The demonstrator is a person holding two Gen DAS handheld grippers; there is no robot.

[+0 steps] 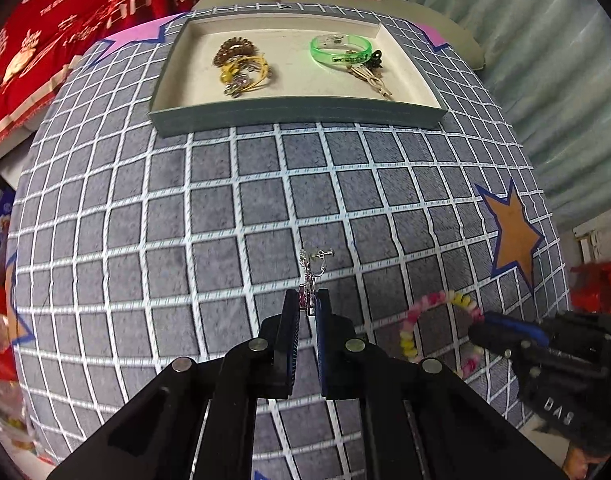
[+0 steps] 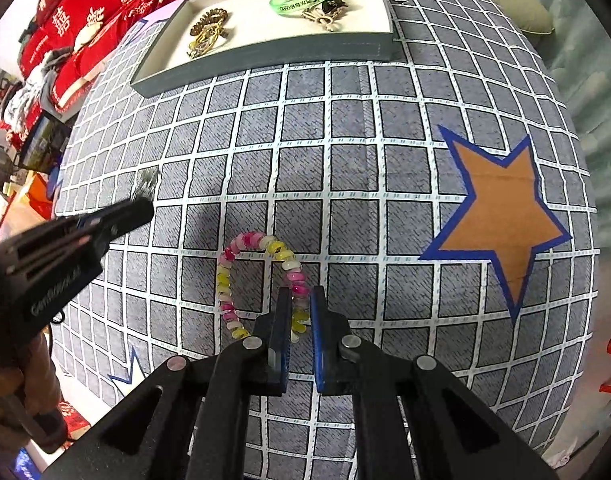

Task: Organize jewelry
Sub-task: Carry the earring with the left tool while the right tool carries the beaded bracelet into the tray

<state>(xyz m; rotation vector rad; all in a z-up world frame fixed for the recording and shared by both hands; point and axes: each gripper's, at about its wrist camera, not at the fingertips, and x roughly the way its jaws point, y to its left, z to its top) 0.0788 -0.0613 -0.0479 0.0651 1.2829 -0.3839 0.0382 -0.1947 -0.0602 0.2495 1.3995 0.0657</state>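
Jewelry is riding in both my grippers, left gripper (image 1: 308,300) pinching a dangly earring (image 1: 313,268), right gripper (image 2: 301,300) clamping the beaded bracelet (image 2: 261,276), so I am carrying each slowly, level, toward the tray (image 1: 297,114) ahead.

Both grippers are pointing steeply down at the table, side by side. The left gripper (image 1: 308,302) has its 2 jaws squeezed almost together, with a small dangly earring (image 1: 311,276) pinched right at the tips and sticking out past them. The right gripper (image 2: 299,304) is clamped too, jaws nearly touching, with 1 side of a pink and yellow bead bracelet (image 2: 261,276) caught between the pads while the rest of the loop hangs out to the left. A bit of brownish sleeve (image 2: 9,384) shows behind the left gripper in the right wrist view.
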